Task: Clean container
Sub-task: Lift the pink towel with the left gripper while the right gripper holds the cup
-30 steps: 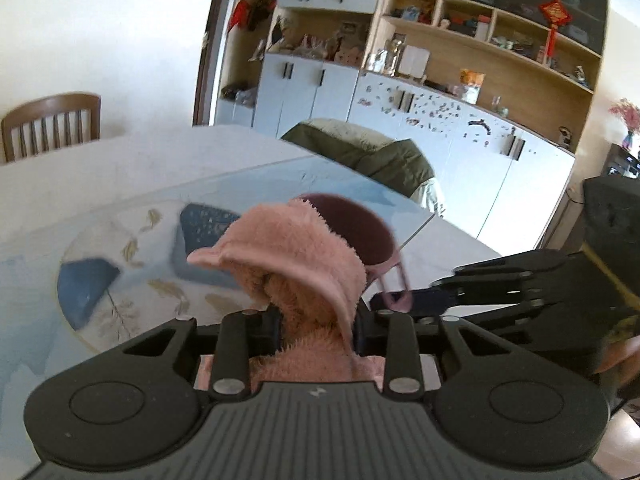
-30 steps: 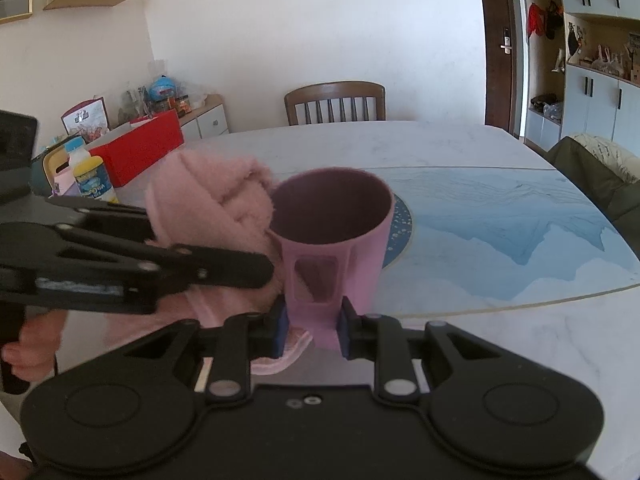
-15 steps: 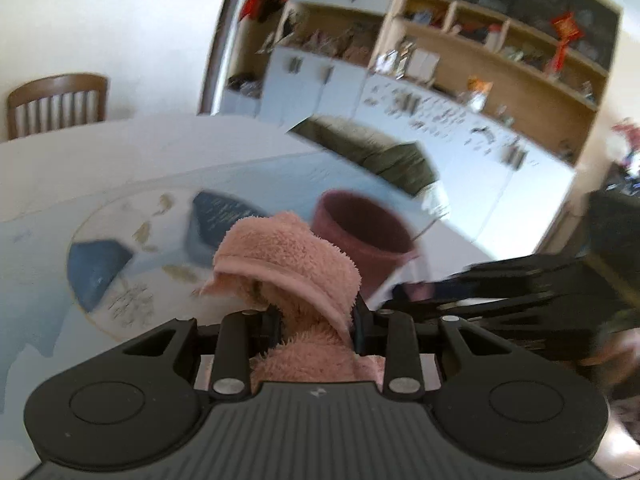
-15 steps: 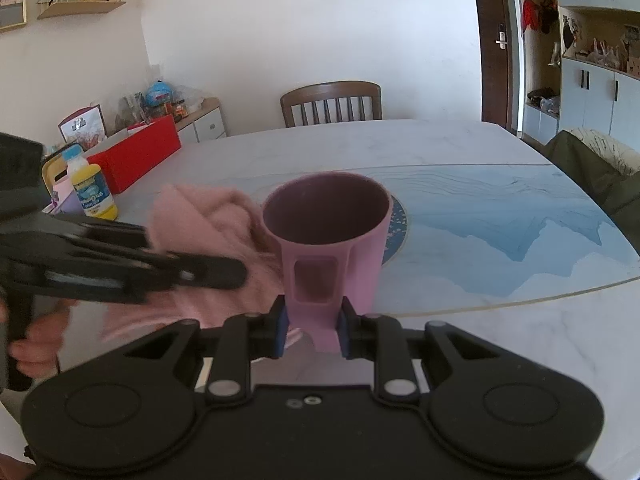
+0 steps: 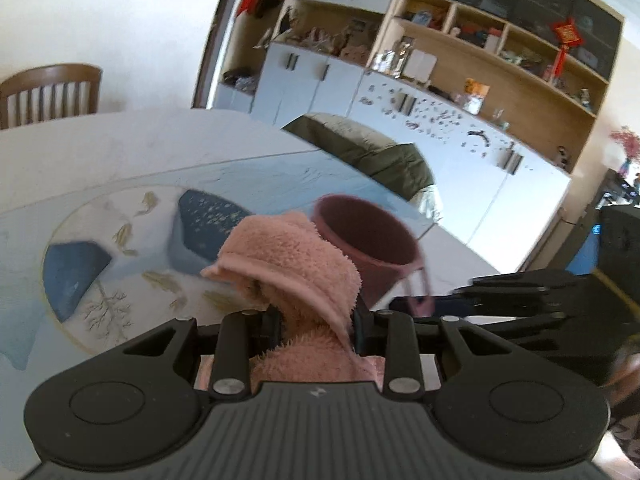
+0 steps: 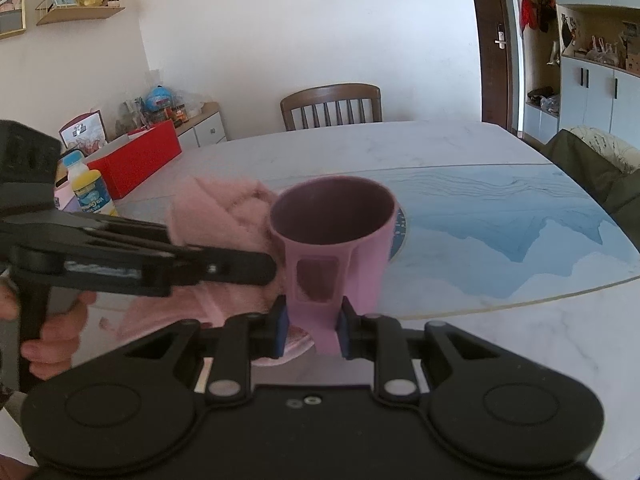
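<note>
Pink cup (image 6: 334, 236) and fluffy pink cloth (image 5: 296, 264) held above the bench (image 6: 500, 344).
Right gripper (image 6: 312, 330) jaws clench the cup's handle; left gripper (image 5: 316, 320) jaws clench the cloth, pressed against the cup's side.

Your left tongs (image 5: 316, 320) are clamped tight on the pink cloth (image 5: 296, 264), fingers level, pointing across toward your right side. Your right tongs (image 6: 312, 330) are pinched on the handle of the pink cup (image 6: 334, 224), cup upright, mouth up. Your left hand (image 6: 52, 336) is wrapped round its tong grip, fingers curled. Both tongs sit close together above the bench (image 6: 440, 152).
</note>
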`<act>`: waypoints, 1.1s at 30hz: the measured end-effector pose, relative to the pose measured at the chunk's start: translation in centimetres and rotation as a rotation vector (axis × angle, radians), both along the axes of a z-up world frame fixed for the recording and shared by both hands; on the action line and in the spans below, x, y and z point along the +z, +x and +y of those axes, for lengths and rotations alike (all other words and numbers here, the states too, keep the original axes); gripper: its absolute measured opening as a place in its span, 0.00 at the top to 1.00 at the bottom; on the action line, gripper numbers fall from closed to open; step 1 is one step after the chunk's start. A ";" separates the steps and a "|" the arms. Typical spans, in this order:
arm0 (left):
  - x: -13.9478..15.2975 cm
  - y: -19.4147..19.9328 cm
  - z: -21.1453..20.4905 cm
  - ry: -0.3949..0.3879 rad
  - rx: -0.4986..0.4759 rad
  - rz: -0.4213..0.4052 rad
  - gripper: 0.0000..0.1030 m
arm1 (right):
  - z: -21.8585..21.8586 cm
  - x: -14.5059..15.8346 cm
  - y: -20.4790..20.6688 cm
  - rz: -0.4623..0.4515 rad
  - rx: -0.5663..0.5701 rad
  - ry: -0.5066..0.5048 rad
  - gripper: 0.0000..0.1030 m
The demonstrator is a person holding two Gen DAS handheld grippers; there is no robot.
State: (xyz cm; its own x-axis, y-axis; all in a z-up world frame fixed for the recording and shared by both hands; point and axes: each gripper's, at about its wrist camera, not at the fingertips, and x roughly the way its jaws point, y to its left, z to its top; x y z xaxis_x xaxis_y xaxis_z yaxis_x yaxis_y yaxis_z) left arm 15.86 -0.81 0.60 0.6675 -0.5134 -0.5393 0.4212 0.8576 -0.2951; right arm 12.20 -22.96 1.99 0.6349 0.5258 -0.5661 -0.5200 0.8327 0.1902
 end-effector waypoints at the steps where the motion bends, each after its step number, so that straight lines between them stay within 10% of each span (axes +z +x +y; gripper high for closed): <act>1: -0.3 0.2 0.1 0.010 0.010 0.007 0.70 | 0.0 0.0 0.0 0.000 0.001 -0.001 0.78; 19: 2.4 -3.1 -1.5 0.063 -0.088 -0.094 0.70 | 0.2 0.3 0.4 -0.006 0.029 -0.023 0.78; 33: -1.1 0.9 -0.2 0.085 0.006 0.016 0.70 | 0.3 0.3 0.1 -0.010 0.054 -0.039 0.78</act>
